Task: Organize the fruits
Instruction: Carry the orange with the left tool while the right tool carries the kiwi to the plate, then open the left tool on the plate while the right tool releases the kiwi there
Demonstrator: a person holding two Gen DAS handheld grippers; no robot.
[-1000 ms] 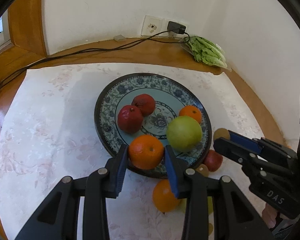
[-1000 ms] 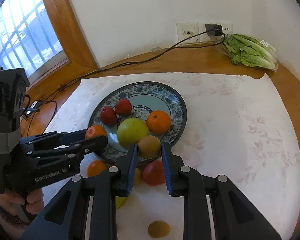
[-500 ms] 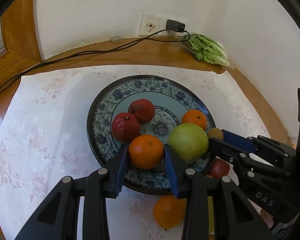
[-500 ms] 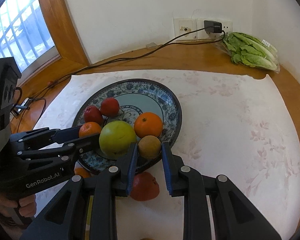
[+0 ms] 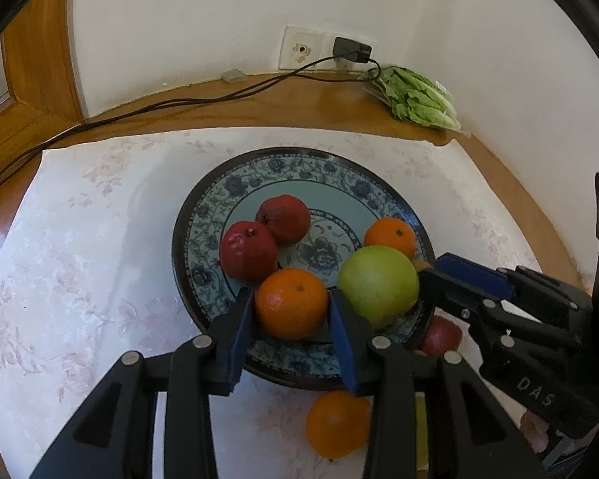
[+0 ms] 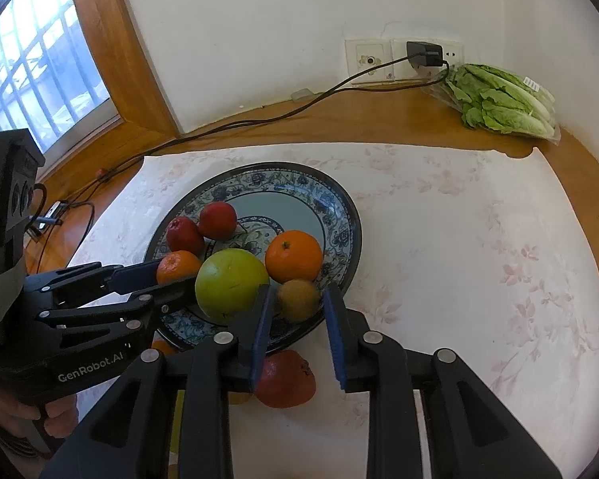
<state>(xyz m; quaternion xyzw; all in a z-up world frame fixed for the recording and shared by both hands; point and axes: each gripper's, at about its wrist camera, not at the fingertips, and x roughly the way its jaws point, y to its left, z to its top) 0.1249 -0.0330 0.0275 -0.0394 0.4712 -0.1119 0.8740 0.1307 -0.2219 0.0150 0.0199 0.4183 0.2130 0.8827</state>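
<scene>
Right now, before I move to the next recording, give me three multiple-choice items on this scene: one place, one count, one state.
1. The lettuce lies: A on the cloth; B on the bare wooden table; C on the windowsill.
2. The plate holds how many red fruits: A one; B two; C four.
3. The black charger is: A plugged into the wall socket; B lying on the cloth; C on the plate.
B, it rests on bare wood; B, two lie together there; A, it sits in the socket.
</scene>
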